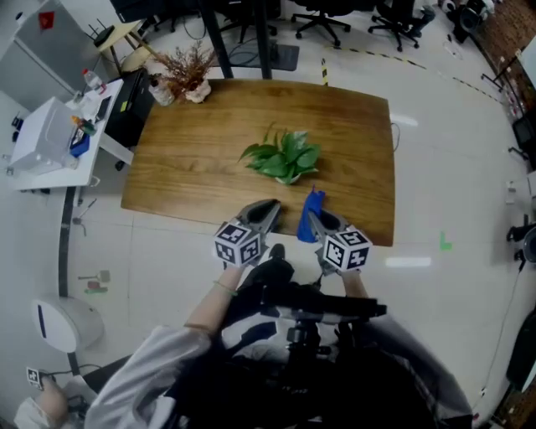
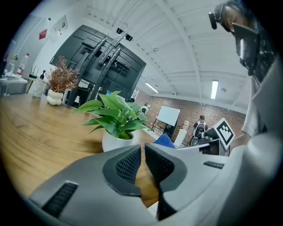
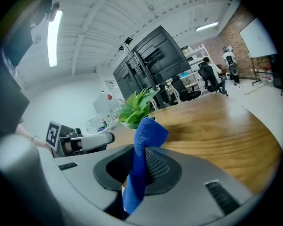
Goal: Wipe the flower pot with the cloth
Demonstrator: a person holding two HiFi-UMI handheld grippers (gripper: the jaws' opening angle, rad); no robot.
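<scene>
A leafy green plant in a white flower pot [image 1: 287, 177] stands near the middle of the wooden table [image 1: 193, 151]. A blue cloth [image 1: 311, 219] is pinched in my right gripper [image 1: 312, 214], just in front and to the right of the pot; its folded end sticks up past the pads [image 3: 157, 165]. In the right gripper view the cloth [image 3: 148, 132] hangs down between the jaws. My left gripper [image 1: 270, 208] hovers beside it over the table's near edge, jaws drawn together with only a slit and nothing in them. The left gripper view shows the pot [image 2: 116, 142] close ahead.
A dried plant in a pale pot [image 1: 188, 77] sits at the table's far left corner. A white side table [image 1: 50, 138] with bottles and boxes stands to the left. Office chairs [image 1: 322, 17] lie beyond the far edge. The table's right edge is close to my right gripper.
</scene>
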